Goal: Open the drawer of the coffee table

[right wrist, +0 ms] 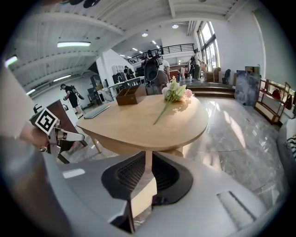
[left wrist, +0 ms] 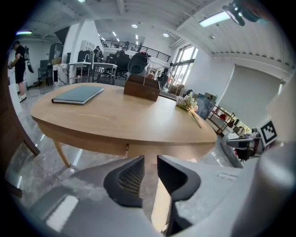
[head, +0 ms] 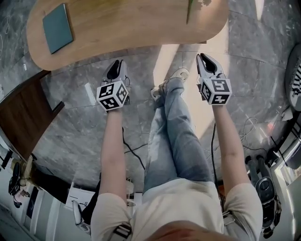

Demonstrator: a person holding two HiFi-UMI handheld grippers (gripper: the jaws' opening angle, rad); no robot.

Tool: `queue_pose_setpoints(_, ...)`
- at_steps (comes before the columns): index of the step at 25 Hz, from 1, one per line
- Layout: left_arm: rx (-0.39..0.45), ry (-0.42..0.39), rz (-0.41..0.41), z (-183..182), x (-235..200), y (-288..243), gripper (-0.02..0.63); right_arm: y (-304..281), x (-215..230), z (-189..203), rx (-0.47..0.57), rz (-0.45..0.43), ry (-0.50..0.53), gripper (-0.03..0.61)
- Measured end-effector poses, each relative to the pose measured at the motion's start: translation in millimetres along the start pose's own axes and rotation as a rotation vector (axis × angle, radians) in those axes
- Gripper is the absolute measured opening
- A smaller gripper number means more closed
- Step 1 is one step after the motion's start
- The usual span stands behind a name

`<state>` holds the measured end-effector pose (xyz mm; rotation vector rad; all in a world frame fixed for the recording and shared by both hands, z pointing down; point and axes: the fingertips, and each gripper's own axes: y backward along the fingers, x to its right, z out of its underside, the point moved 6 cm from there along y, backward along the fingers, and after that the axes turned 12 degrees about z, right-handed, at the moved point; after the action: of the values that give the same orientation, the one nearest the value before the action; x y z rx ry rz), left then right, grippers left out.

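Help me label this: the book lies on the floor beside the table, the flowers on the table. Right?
No: the book lies on the table, not the floor; the head view shows it. The flowers are on the table too.

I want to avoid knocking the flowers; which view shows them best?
The right gripper view: blooms and stem of the flowers lie clear on the coffee table. The left gripper view shows them small; the head view catches mostly the stem at its top edge.
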<state>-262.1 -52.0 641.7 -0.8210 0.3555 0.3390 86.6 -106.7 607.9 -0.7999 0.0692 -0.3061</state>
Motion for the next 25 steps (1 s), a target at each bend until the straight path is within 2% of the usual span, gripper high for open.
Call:
queue_pose_setpoints(3, -0.016, -0.002, -0.006, 9.4, -14.9, -12.8, 0.129, -19.4, 4.3, 12.0, -0.033, -0.004, 0.004, 0.063)
queue_pose_setpoints(7, -0.034, -0.025, 0.006, 14.4, -31.8, -28.8, 0.243, -40.5, 9.2, 27.4, -0.067, -0.008, 0.012, 0.143)
queue_pose_setpoints(13, -0.061, -0.112, 0.02, 7.2, -41.4, -54.4, 0.362, -63.4, 15.9, 40.3, -0.1, 0.029, 0.028, 0.233)
queue_pose_setpoints(15, -0.056, -0.141, 0.014, 4.0, -44.2, -58.7, 0.425, -69.9, 16.5, 42.0, -0.113, 0.045, 0.031, 0.269)
queue_pose_setpoints(18, -0.056, -0.153, 0.022, 1.0, -46.0, -64.2, 0.454, -77.6, 19.6, 42.8, -0.12, 0.061, 0.036, 0.295)
queue_pose_setpoints(25, -0.116, -0.203, 0.1, -3.5, -36.9, -82.9, 0.454, -86.3, 24.6, 50.6, -0.16, 0.082, 0.094, 0.328)
